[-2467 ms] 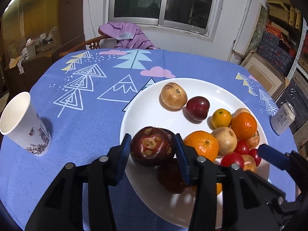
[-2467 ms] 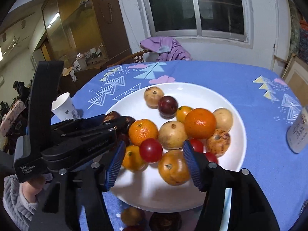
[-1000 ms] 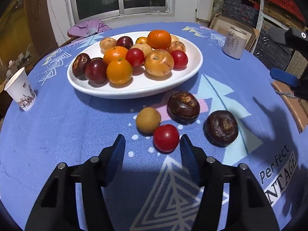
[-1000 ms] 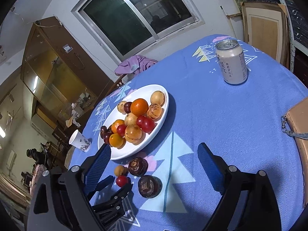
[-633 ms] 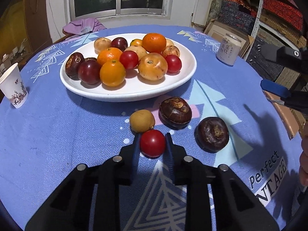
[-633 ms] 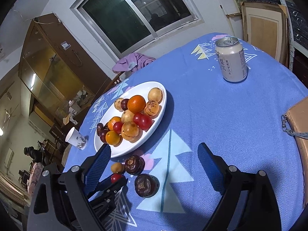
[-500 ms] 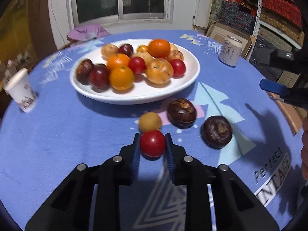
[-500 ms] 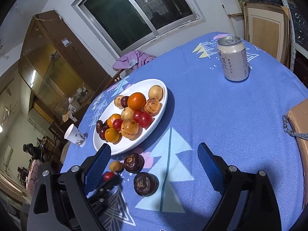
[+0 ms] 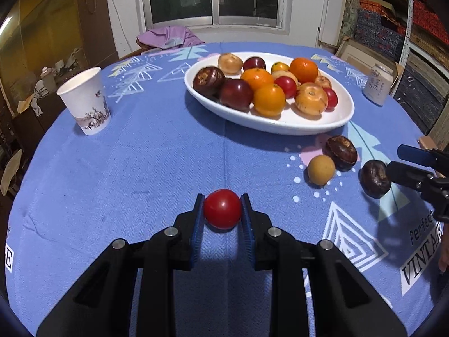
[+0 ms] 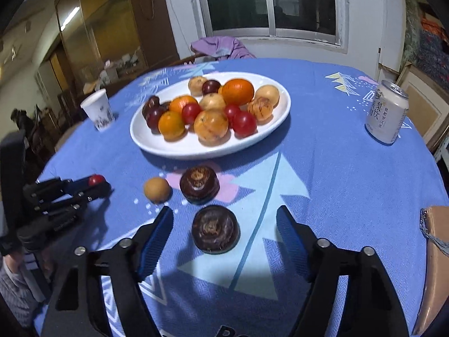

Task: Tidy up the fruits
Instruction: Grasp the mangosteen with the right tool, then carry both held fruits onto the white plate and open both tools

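Gripping a small round red fruit (image 9: 222, 208), your left gripper (image 9: 221, 210) is clamped near the tabletop's front edge; your right gripper (image 10: 224, 231), just closing, straddles a dark brown ribbed fruit (image 10: 215, 229) untouched.

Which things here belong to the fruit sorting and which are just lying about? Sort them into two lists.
Job in hand:
- red fruit, clamped in the left gripper
- dark brown fruit, between the open right gripper's fingers
- second dark fruit
- tan fruit
- white plate of fruit

Lying about:
- paper cup
- drink can
- purple cloth
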Demonstrator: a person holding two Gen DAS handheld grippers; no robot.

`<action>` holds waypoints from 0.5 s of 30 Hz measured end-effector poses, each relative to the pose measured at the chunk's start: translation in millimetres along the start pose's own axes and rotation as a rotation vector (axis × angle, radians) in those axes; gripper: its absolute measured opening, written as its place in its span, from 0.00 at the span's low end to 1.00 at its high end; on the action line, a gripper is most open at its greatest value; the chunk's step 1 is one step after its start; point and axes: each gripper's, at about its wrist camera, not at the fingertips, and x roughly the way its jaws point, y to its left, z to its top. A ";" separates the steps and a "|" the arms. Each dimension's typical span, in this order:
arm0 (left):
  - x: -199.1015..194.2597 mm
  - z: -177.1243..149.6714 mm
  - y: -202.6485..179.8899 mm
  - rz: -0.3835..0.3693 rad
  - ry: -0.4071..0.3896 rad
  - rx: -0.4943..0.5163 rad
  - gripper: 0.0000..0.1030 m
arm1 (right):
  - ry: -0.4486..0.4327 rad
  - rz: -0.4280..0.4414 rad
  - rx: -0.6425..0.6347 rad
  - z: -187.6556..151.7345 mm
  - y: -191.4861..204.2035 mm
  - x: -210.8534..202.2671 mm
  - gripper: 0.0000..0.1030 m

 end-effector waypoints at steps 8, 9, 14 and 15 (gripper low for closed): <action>5.7 -1.7 -1.3 -0.006 0.013 -0.002 0.25 | 0.067 -0.070 -0.109 -14.7 20.8 24.6 0.50; 6.0 -1.8 -1.7 -0.004 0.014 -0.001 0.25 | 0.059 -0.079 -0.120 -15.6 23.2 25.1 0.48; 6.9 -1.9 -2.1 -0.006 0.018 -0.006 0.25 | 0.038 -0.063 -0.102 -16.1 22.0 22.0 0.40; 6.9 -1.8 -2.3 -0.006 0.018 -0.006 0.25 | 0.025 -0.060 -0.098 -15.4 22.0 19.4 0.40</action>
